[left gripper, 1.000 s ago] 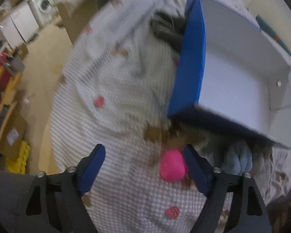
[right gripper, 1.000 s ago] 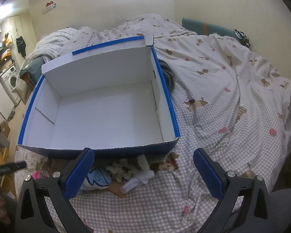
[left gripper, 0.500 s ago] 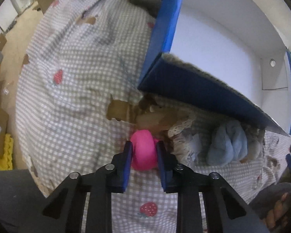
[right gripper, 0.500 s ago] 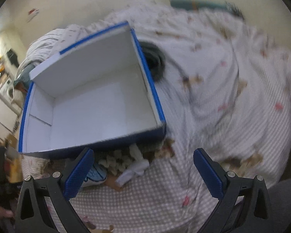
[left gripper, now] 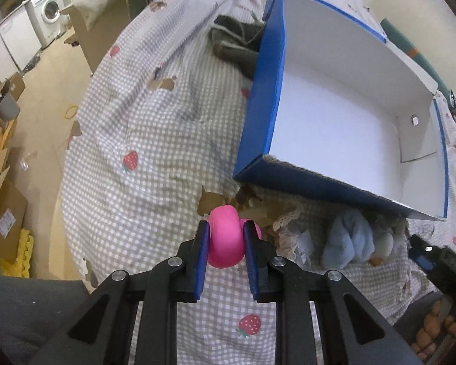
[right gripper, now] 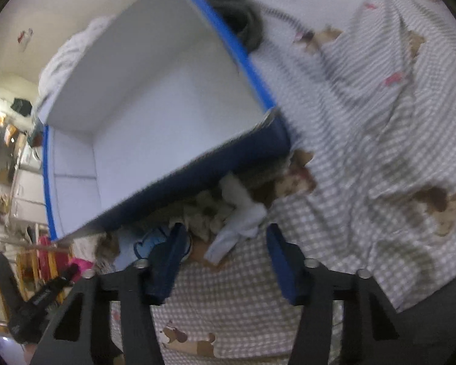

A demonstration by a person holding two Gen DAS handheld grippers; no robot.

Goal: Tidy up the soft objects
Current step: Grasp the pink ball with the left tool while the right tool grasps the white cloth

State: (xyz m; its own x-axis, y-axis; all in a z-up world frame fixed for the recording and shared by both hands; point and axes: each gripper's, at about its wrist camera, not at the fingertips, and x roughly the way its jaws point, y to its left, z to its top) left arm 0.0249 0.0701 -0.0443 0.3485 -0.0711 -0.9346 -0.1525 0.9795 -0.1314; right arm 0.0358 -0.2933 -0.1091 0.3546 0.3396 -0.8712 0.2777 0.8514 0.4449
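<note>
The left gripper (left gripper: 226, 243) is clenched on a round bright-pink soft object (left gripper: 226, 241), which is squeezed between the two blue pads (left gripper: 203, 254) and bulges out above them. The pink object is held over the grey-and-white checked bedspread printed with strawberries and brown dogs (left gripper: 155, 140). Just beyond it a tan soft item edged with cream lace (left gripper: 273, 214) is seen, and further right a light-blue fluffy soft toy (left gripper: 348, 240) lies on the bedspread. These items are lined up close along the near wall of a large open cardboard box, blue outside and white inside (left gripper: 258, 97), whose white interior is bare. A dark grey folded cloth (left gripper: 234, 42) is tucked against the far left side of the box.

The right gripper (right gripper: 225, 243) is seen with its jaws closing; a white rolled fabric piece (right gripper: 237, 228) lies between them, though the pads are not yet pressed on it. A pale-blue soft item with a dark outline (right gripper: 143, 243) is partly hidden behind the left blue finger (right gripper: 167, 261). A cream lumpy plush (right gripper: 203, 216) lies just behind the white piece, against the box wall. In the right wrist view the picture is blurred, and the left gripper with its pink load is glimpsed at the lower left edge.

A white washing machine (left gripper: 47, 12) and a brown cardboard carton (left gripper: 6, 219) are visible on the floor beyond the bed
</note>
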